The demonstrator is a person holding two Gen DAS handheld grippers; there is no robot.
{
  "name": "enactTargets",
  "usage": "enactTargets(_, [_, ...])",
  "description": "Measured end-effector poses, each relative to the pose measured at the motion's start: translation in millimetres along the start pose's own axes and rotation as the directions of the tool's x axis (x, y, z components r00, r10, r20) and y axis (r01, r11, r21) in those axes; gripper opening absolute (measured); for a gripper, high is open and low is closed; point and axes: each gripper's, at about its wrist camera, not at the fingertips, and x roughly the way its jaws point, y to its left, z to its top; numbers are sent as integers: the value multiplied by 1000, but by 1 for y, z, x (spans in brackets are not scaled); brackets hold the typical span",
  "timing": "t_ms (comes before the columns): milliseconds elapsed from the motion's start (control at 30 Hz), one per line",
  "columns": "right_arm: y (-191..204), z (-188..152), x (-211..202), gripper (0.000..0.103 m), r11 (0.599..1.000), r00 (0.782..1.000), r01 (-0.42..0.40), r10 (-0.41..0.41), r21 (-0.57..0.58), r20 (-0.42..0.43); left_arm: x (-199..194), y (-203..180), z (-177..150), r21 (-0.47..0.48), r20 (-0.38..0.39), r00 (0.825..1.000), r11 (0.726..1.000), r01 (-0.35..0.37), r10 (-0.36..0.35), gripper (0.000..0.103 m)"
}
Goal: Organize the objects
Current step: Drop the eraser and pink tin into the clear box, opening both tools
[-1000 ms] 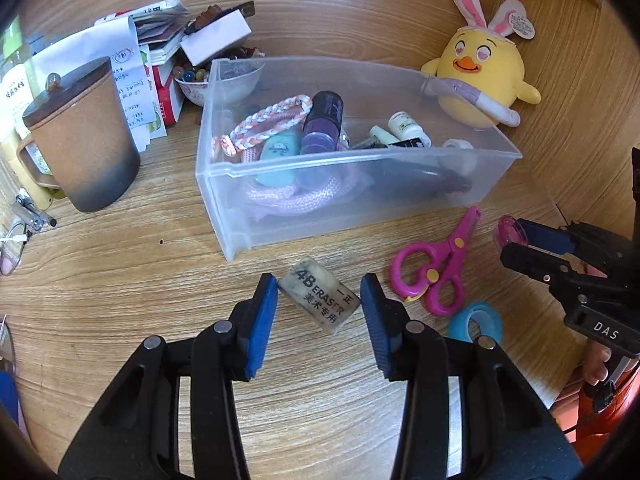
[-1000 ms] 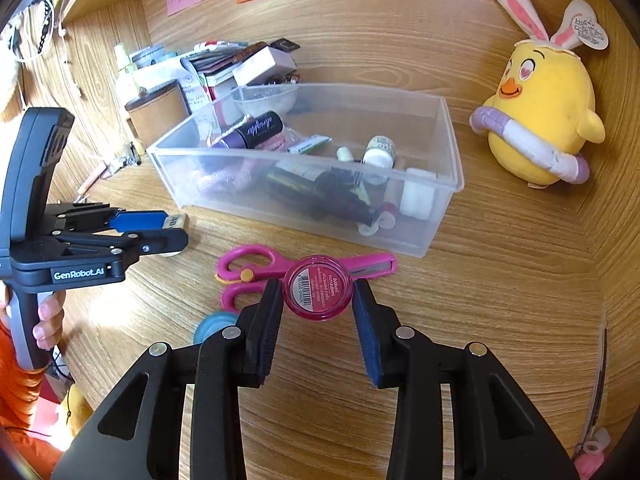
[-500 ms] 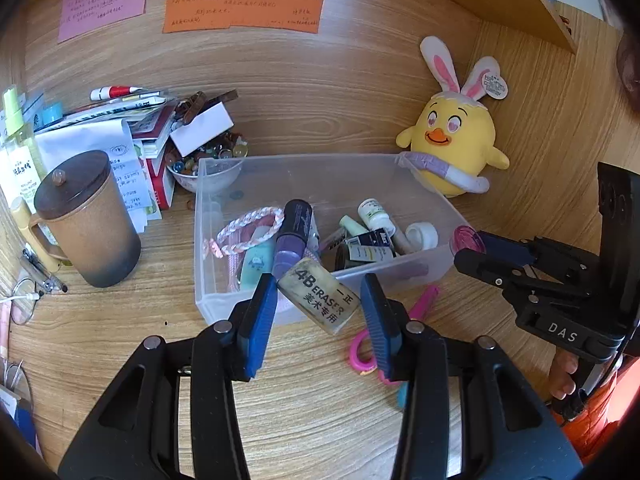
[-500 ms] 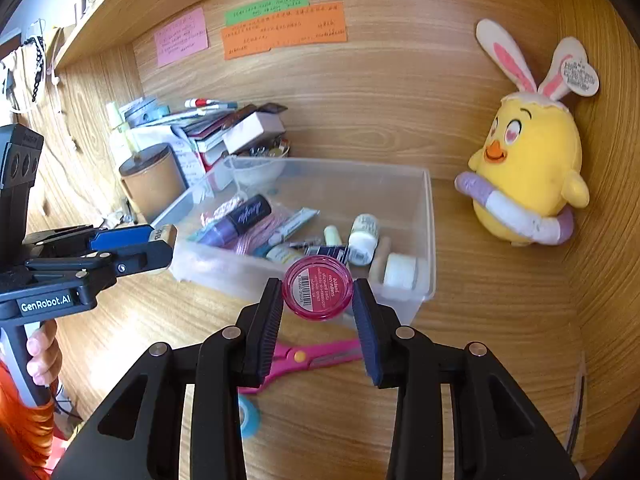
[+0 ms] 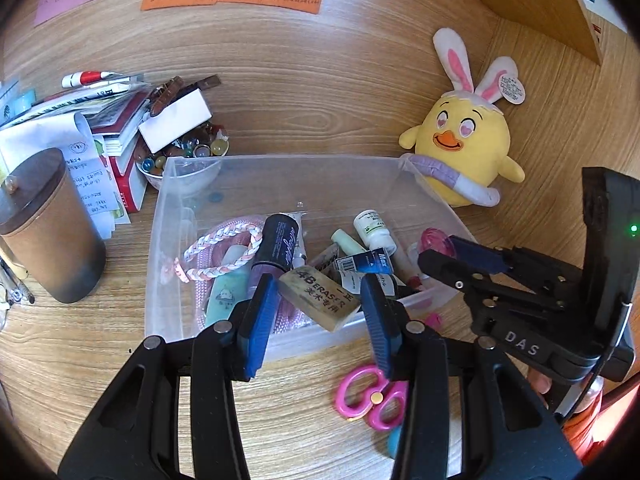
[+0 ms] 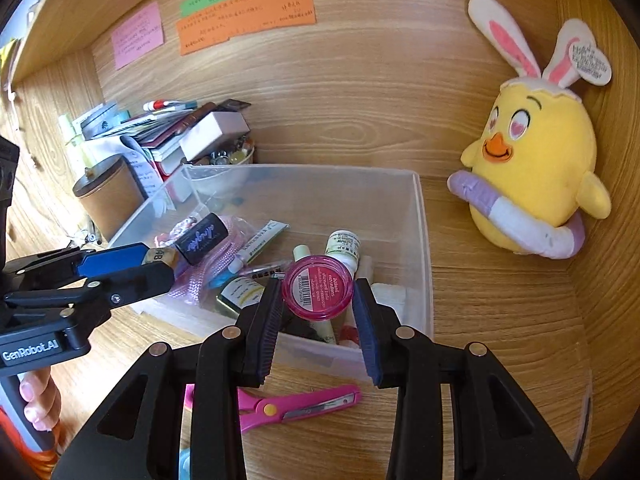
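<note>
My left gripper (image 5: 318, 300) is shut on a grey 4B eraser (image 5: 320, 298) and holds it above the front wall of the clear plastic bin (image 5: 280, 164). My right gripper (image 6: 318, 294) is shut on a round pink jar (image 6: 318, 286), held over the bin's (image 6: 424, 248) front right part. The bin holds a braided cord (image 5: 220, 246), a dark purple tube (image 5: 278, 244), small bottles and tubes. Pink scissors (image 5: 370, 396) lie on the desk in front of the bin; they also show in the right wrist view (image 6: 296, 404). The right gripper appears in the left wrist view (image 5: 444, 256), the left gripper in the right wrist view (image 6: 160, 264).
A yellow chick plush (image 5: 464, 152) sits right of the bin against the wall. A brown lidded cup (image 5: 44, 224), stacked papers and books (image 5: 100, 120) and a bowl of marbles (image 5: 180, 152) stand to the left. A blue tape roll (image 5: 394, 442) lies by the scissors.
Both grippers have risen from the desk and moved forward over the bin, the left carrying the eraser and the right carrying the pink jar.
</note>
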Motion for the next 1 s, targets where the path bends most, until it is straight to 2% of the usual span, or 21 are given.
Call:
enactTargets(267, [5,1,5,33,1000,1000,15,-15,-22,-4,4,1,2,-6,3,1000,1000,1,-1,43])
enactTargets(400, [4,0,-1,42,1000,1000,9,-9,-21,0,-4,-2,2,7,22,1000,1000,6,-6,43])
enactTargets(500, [7,-2,-9,42,999,1000,10,-10,-34,11,-10,-5,0,20,29,1000,1000,2,-3,45])
enactTargets(633, [11,-7,-21,51,999,1000,10,-9,-53,26,-19,-9,-5,34,38,999,999,-3,2,56])
enactTargets(833, [14,-26,-41,63,997,1000,-9,11,-79,25,-29,-11,-20,58,24,1000,998,-8,7,67])
enactTargets(1000, [24,-57,-45,63,994,997,-64,60,-92,-42,-31,-4,-37,47,-10,1000,998,-28,29,74])
